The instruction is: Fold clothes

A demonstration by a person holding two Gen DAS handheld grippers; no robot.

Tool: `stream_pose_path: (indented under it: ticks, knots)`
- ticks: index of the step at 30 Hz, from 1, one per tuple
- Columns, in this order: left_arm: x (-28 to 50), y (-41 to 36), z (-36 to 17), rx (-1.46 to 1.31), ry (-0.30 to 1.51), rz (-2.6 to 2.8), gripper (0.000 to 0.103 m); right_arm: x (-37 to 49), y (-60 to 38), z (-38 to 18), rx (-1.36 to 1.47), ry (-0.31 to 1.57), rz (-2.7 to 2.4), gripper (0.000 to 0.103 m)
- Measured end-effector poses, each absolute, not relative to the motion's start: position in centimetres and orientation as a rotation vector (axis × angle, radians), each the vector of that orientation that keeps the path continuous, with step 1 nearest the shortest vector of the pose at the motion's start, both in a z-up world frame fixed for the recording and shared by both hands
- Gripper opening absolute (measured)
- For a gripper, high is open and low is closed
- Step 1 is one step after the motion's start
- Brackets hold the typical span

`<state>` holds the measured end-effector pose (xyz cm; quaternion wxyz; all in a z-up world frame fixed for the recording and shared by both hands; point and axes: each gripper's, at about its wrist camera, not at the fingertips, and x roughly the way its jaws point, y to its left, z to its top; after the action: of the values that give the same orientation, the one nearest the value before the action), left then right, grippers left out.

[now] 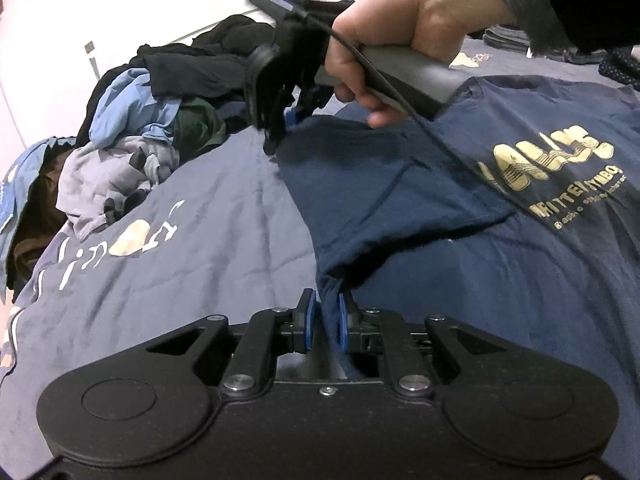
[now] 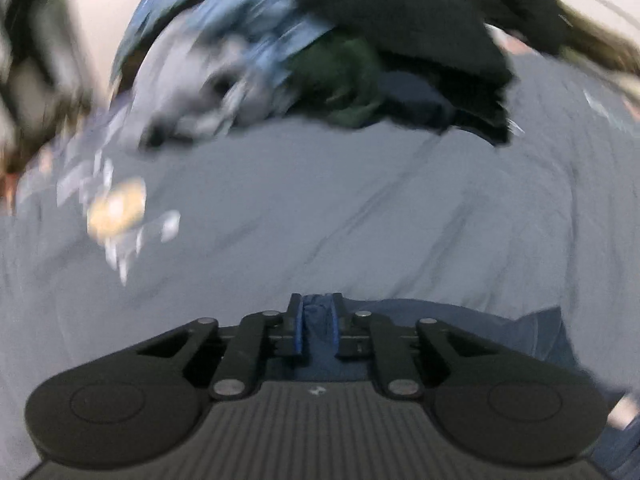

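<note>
Holding the navy T-shirt (image 1: 460, 264) flat on the bedspread (image 1: 180, 280); my left gripper (image 1: 325, 322) pinches its near edge, right gripper (image 1: 290, 120) pinches its far edge; the held edge runs near-to-far, body lying right, so I judge the fold goes rightward.

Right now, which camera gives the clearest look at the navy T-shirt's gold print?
The left wrist view: the navy T-shirt lies spread out, its gold print sharp. The right wrist view is blurred and shows only bunched shirt fabric between its own pads, no print.
</note>
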<state>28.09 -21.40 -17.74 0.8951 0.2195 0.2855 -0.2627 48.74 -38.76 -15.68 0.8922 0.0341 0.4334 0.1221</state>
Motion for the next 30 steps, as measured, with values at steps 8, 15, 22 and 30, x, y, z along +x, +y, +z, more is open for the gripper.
stream_pose_path:
  ticks: [8,15,22,30]
  knots:
    - [28.1,-21.3,-18.1,0.468,0.604,-0.556,0.007,49.4,-41.6,-16.2,0.289,0.856,0.192,0.014]
    - [28.3,-21.1,-17.9,0.447,0.609,-0.548,0.011,45.8,-42.9,-11.0,0.095,0.729,0.223,0.025]
    - [28.3,-21.1,-17.6,0.439,0.613,-0.526,0.015,38.3,-48.7,-12.3,0.227,0.756,0.128,0.037]
    - [28.4,-21.2,-17.8,0.438,0.618,-0.523,0.016,36.3,-51.3,-18.2,0.418,0.79,0.042,0.035]
